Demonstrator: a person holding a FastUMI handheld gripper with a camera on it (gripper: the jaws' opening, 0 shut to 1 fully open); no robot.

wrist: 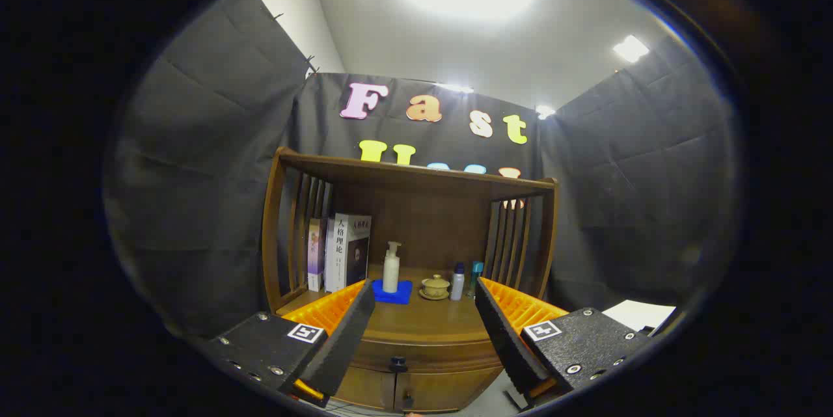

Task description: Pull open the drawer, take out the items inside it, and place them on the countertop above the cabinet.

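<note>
Spread wide and grasping nothing, the jaws of the gripper (423, 322) frame a wooden cabinet (416, 371) that stands ahead of them against the booth's black cloth wall. Taking the cabinet's countertop (416, 319) as the landmark: just under its front edge, between the two fingers, runs the drawer (429, 353), pushed in flush, with a small dark knob (397, 362) at its middle; what lies inside it cannot be seen. Beneath the drawer are two cupboard doors (416, 392), both closed. On the countertop itself, toward the back, a white pump bottle (391, 268) stands upright on a blue mat (393, 292); just beside that, a small lidded tea bowl (435, 286) sits on its saucer, and next to it stand a small white bottle (458, 282) with a dark cap and a teal one (477, 272) half hidden behind it. At the countertop's far side from those bottles, several books (345, 251) stand upright against the slatted side rail. Above the countertop, a wooden shelf (416, 173) spans the frame.
</note>
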